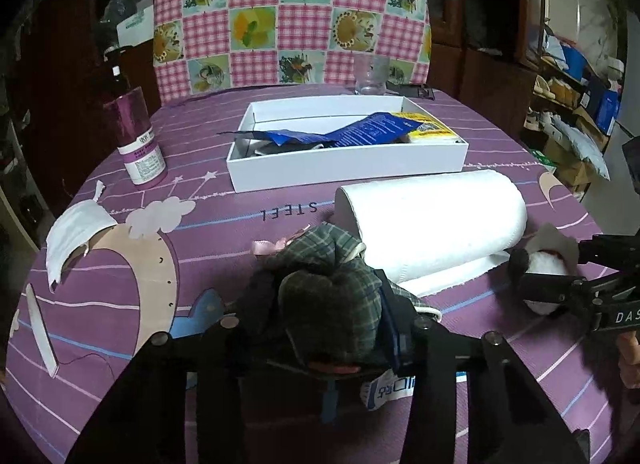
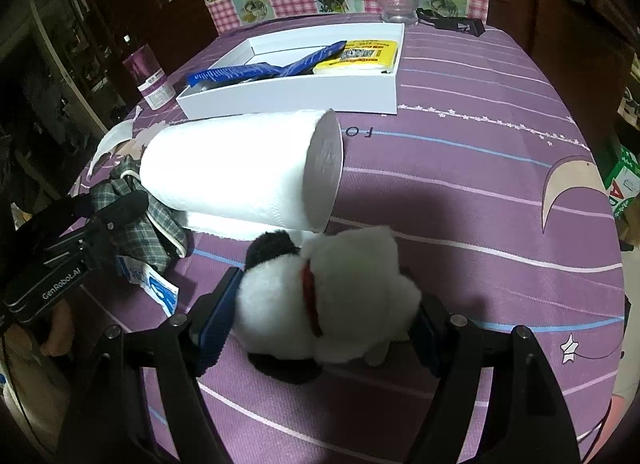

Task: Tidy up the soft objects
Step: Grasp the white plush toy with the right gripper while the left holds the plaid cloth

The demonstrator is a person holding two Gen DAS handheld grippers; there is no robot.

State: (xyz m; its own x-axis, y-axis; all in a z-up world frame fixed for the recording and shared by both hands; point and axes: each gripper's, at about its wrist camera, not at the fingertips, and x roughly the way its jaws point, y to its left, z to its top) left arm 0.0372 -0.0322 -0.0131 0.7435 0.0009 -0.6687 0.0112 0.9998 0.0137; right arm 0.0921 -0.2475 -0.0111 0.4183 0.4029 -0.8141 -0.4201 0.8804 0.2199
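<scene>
A green-grey plaid cloth bundle [image 1: 332, 288] lies on the purple tablecloth in front of a paper towel roll [image 1: 432, 219]. My left gripper [image 1: 324, 300] is shut on it, the blue pad pressing its right side. In the right wrist view the plaid bundle [image 2: 140, 219] sits left of the roll [image 2: 240, 167], with the left gripper's finger [image 2: 120, 203] on it. A white and black plush toy [image 2: 332, 296] with a red collar sits between the pads of my right gripper [image 2: 324, 312], both pads against its fur. The plush [image 1: 540, 264] also shows at the right of the left wrist view.
A white open box [image 1: 344, 163] beyond the roll holds a blue packet [image 1: 352, 131] and a yellow packet [image 1: 428, 127]. A purple bottle [image 1: 138, 139], a face mask [image 1: 72, 232] and a glass jar [image 1: 372, 73] stand around. A small white-blue sachet [image 2: 160, 288] lies by the bundle.
</scene>
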